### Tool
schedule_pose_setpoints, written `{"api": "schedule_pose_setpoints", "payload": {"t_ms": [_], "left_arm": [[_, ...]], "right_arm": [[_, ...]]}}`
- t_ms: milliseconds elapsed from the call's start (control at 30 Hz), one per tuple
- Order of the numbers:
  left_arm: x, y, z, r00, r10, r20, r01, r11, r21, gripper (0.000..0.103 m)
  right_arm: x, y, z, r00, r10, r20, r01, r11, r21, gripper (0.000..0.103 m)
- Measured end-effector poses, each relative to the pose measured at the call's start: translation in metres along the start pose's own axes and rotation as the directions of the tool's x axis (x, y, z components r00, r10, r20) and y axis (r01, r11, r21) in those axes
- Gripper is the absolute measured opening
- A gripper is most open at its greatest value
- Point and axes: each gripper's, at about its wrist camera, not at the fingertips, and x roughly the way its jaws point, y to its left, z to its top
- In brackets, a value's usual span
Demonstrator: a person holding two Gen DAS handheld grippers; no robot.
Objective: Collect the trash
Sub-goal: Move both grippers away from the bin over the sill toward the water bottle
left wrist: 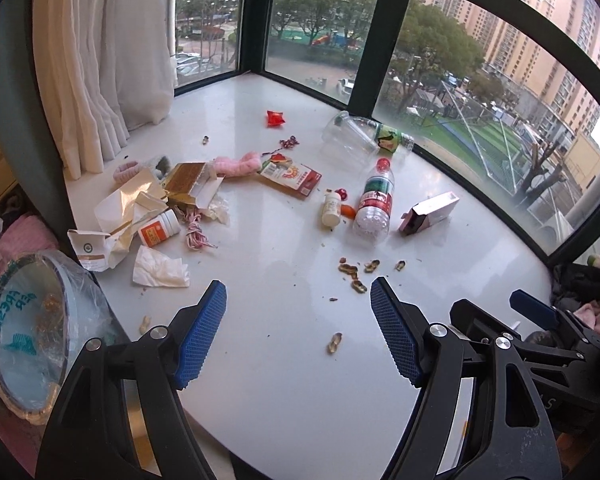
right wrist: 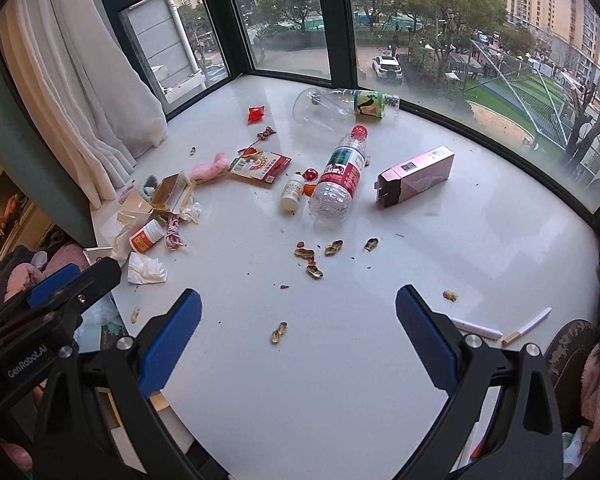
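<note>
Trash is strewn over a white bay-window sill (left wrist: 284,360). A clear water bottle with a red cap (left wrist: 374,204) (right wrist: 338,178) lies in the middle beside a small white pill bottle (left wrist: 331,209) (right wrist: 293,192). A pink carton (left wrist: 430,213) (right wrist: 416,176) lies to the right. Peanut shells (left wrist: 354,274) (right wrist: 312,258) are scattered in front. My left gripper (left wrist: 298,336) hovers open and empty above the near sill. My right gripper (right wrist: 298,342) is open and empty too, and shows at the right of the left wrist view (left wrist: 540,320).
Torn gold cartons (left wrist: 168,196), a crumpled tissue (left wrist: 160,270), an orange-labelled pill bottle (left wrist: 159,229), string and a pink cloth (left wrist: 236,162) lie left. A bag-lined bin (left wrist: 28,336) stands at the left edge. Two cigarettes (right wrist: 500,330) lie near right. Curtain (left wrist: 96,60) and window glass bound the sill.
</note>
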Motion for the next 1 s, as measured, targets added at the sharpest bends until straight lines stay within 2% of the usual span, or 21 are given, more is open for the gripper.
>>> {"api": "schedule_pose_setpoints", "payload": {"t_ms": [267, 467, 700, 867, 1000], "left_arm": [[-0.003, -0.011, -0.009, 0.998, 0.056, -0.004, -0.056, 0.996, 0.074, 0.072], [-0.002, -0.005, -0.008, 0.998, 0.064, -0.012, -0.063, 0.995, 0.074, 0.072], [0.014, -0.009, 0.004, 0.999, 0.027, -0.024, -0.024, 0.994, 0.109, 0.072], [0.031, -0.015, 0.023, 1.0, 0.002, -0.02, 0.002, 0.985, 0.171, 0.072], [0.051, -0.01, 0.045, 0.999, -0.028, -0.027, 0.032, 0.984, 0.176, 0.072]], "right_arm": [[0.005, -0.01, -0.013, 0.998, 0.058, -0.016, -0.057, 0.997, 0.053, 0.095], [0.006, -0.003, -0.015, 0.998, 0.06, -0.015, -0.059, 0.997, 0.051, 0.095], [0.011, -0.008, -0.009, 1.0, 0.023, -0.018, -0.022, 0.996, 0.091, 0.095], [0.021, -0.011, 0.008, 1.0, -0.018, -0.02, 0.02, 0.991, 0.133, 0.095], [0.032, -0.005, 0.028, 0.998, -0.053, -0.02, 0.055, 0.99, 0.131, 0.095]]}}
